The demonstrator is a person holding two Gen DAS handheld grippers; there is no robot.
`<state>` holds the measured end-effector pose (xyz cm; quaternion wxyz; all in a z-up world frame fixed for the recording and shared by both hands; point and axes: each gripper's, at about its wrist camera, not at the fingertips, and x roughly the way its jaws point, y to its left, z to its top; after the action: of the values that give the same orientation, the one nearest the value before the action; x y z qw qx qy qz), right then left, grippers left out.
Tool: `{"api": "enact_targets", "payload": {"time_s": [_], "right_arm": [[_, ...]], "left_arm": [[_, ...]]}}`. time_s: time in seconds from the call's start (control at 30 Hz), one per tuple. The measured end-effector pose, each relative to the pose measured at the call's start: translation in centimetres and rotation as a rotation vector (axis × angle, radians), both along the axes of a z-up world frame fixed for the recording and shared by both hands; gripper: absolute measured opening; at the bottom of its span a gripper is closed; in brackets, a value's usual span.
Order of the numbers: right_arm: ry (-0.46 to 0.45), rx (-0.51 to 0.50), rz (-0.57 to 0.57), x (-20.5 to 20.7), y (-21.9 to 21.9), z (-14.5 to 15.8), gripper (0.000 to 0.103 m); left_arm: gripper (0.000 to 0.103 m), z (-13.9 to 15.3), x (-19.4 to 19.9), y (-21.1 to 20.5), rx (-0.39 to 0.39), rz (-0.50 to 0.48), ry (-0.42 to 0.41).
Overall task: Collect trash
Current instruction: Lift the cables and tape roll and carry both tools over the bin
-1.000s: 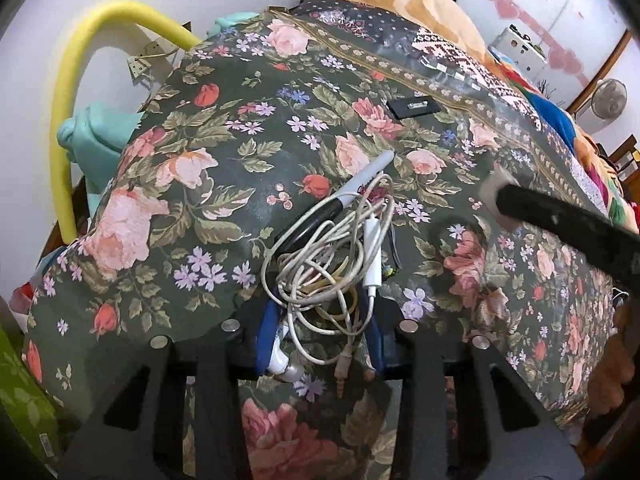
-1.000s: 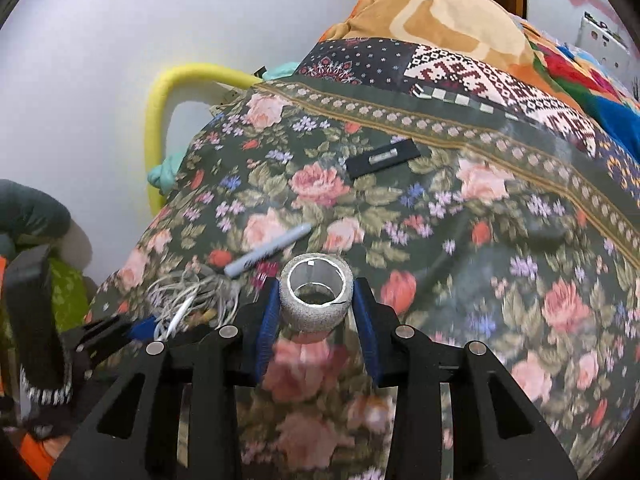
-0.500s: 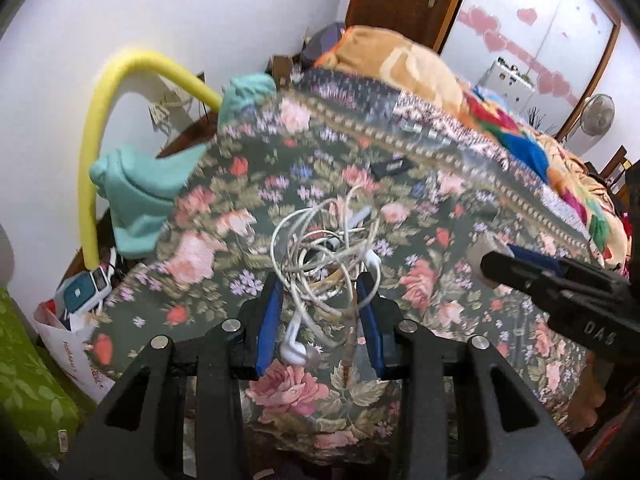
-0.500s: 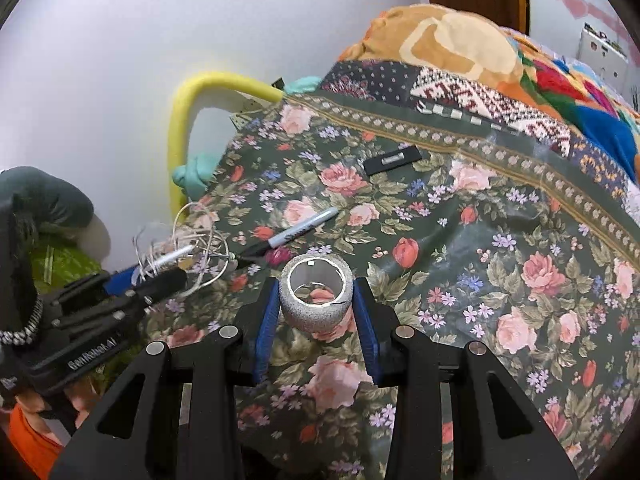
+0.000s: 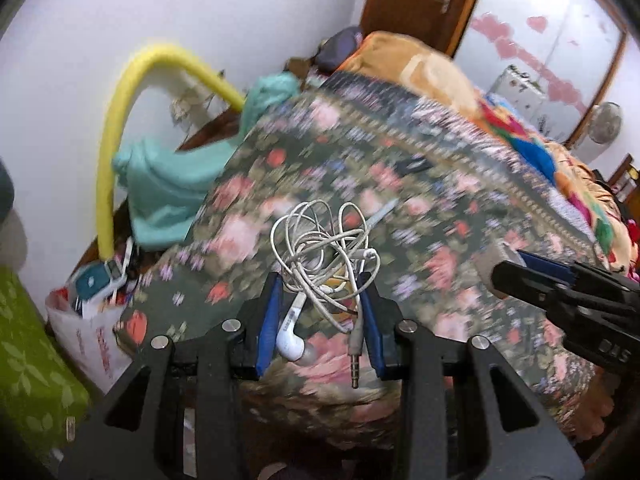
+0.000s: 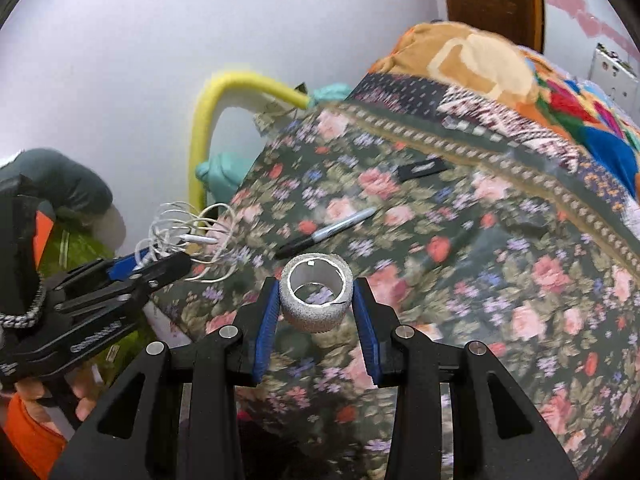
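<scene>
Left wrist view: two pieces of trash are picked up, more waits on the bed.

The left claw (image 5: 320, 312) grips the tangled earphone cable (image 5: 324, 248) above the bed (image 6: 500, 248); the right claw (image 6: 314, 312) clamps a silver tape roll (image 6: 316, 298). A marker (image 6: 326, 232) and a black flat item (image 6: 421, 169) lie on the floral cover, uncollected. I judge about half remains, plus dropping everything in a bin.

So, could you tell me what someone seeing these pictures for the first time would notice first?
Probably the white tangle of earphone cable, clamped in the left claw and lifted clear of the floral bedspread. Next, the glittery silver tape roll gripped in the right claw, held above the bedspread's near edge. Behind them, a bright yellow foam tube arches against the white wall left of the bed.
</scene>
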<state>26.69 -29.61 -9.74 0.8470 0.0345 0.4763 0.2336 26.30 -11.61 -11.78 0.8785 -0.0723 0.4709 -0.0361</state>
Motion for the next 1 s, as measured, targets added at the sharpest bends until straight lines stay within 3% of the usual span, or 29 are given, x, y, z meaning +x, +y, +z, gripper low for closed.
{"api": "enact_targets", "payload": {"time_s": [0.13, 0.33, 0.53, 0.83, 1.0], "right_arm": [[0.039, -0.028, 0.05, 0.5, 3.3, -2.3, 0.034], [0.074, -0.053, 0.095, 2.1, 7.5, -4.7, 0.034], [0.086, -0.093, 0.107, 4.8, 10.3, -6.5, 0.034], [0.08, -0.149, 0.111, 5.1, 10.9, -7.8, 0.034], [0.088, -0.15, 0.105, 5.5, 10.7, -8.0, 0.034]], "left_arm": [[0.037, -2.8, 0.0, 1.8, 0.012, 0.025, 0.059], [0.037, -4.8, -0.2, 3.6, 0.038, 0.034, 0.085], [0.037, -5.5, -0.2, 4.7, 0.019, 0.041, 0.093], [0.037, -5.1, -0.7, 7.0, 0.122, 0.126, 0.052], [0.037, -4.7, -1.2, 9.6, 0.076, 0.179, 0.056]]}}
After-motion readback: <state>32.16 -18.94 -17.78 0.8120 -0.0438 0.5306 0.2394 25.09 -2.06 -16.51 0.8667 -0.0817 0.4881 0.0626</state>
